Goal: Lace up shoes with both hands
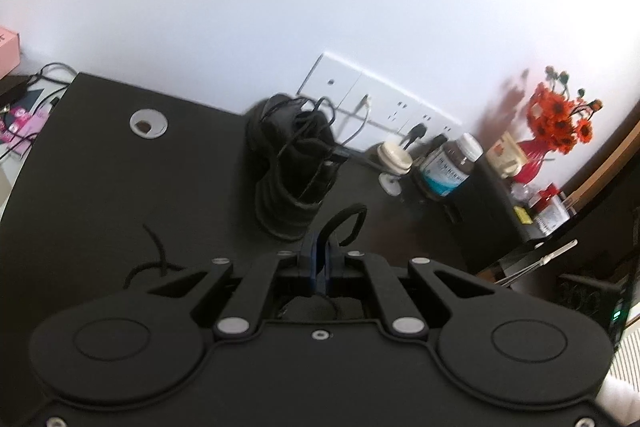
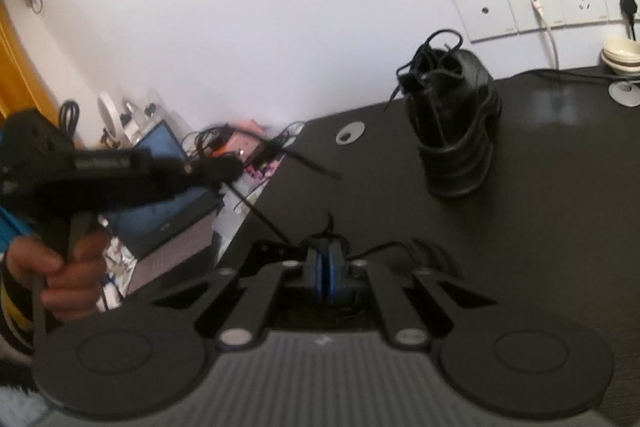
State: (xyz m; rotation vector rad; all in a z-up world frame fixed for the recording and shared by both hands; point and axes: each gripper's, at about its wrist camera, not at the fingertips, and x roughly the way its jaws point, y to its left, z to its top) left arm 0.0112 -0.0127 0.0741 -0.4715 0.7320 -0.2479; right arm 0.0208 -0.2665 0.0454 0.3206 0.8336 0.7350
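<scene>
Item: black leather lace-up shoe [image 2: 452,123], stood on the dark tabletop [image 2: 540,227] at one o'clock, well apart. Left gripper [image 1: 319,251]: pads clamped on a black lace loop [image 1: 344,223]. Right gripper [image 2: 327,259]: pinched on lace too. Step judged: tightening a knot; outward pulling is called for.

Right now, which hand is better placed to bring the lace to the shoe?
Probably left. The left gripper is shut on a loop of lace, and the shoe stands almost straight ahead. From the right gripper, it sits farther off to the side.
</scene>
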